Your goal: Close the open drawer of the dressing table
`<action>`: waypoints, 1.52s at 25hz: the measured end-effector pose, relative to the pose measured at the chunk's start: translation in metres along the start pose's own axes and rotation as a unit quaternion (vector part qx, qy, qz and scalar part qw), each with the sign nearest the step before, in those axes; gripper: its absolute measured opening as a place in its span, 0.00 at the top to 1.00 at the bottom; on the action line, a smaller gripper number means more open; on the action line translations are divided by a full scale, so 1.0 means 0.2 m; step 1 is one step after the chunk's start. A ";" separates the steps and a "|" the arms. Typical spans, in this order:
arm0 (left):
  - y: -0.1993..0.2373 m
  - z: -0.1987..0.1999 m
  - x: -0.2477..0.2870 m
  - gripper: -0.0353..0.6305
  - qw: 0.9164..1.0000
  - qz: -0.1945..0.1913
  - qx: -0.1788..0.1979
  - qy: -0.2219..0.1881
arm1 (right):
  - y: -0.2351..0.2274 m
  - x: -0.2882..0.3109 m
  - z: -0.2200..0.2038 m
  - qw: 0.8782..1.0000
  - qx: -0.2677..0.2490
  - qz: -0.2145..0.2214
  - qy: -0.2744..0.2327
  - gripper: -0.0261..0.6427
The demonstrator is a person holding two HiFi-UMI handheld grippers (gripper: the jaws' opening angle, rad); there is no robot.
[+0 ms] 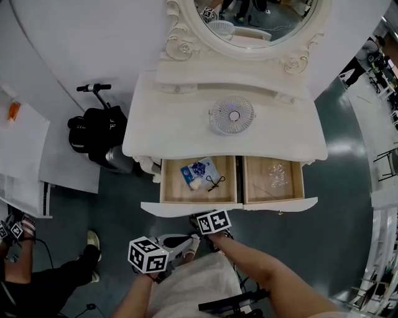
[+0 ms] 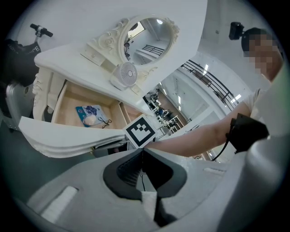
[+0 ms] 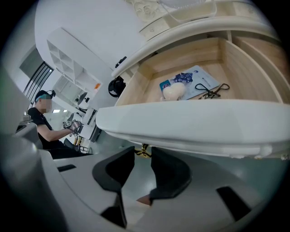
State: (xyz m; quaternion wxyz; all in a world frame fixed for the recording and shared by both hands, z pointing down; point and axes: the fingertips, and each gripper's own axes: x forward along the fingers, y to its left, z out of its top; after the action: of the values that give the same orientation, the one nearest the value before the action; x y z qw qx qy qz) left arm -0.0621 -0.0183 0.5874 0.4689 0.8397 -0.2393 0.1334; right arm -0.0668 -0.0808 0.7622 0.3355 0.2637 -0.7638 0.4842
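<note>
The white dressing table has two wooden drawers pulled out side by side. The left drawer holds a blue packet, a white puff and a black hair tie; its white front hangs above my right gripper. That gripper stands open just under the front, with the small gold handle between its fingertips. The right drawer holds a clear item. My left gripper is shut on nothing, lower and to the left, away from the drawers.
A small white fan and an oval mirror stand on the table. A black bag and scooter sit left of it, beside a white desk. Another person sits at the lower left.
</note>
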 end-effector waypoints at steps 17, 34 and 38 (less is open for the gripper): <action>0.08 0.04 0.08 0.93 1.000 0.003 -0.008 0.010 | -0.05 0.01 0.13 1.000 -0.006 0.008 0.010 0.78; 0.16 0.09 0.14 0.93 1.000 0.008 -0.021 0.014 | -0.13 0.03 0.36 1.000 0.000 -0.003 -0.018 0.78; 0.18 0.09 0.15 0.93 0.999 0.011 -0.026 0.019 | -0.15 0.04 0.41 1.000 0.005 -0.004 -0.024 0.78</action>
State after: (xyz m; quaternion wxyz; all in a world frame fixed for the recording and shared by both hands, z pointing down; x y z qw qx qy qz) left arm -0.0557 -0.0577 0.6188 0.4936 0.8219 -0.2424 0.1484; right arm -0.0708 -0.1682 0.7597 0.3178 0.2800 -0.7683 0.4799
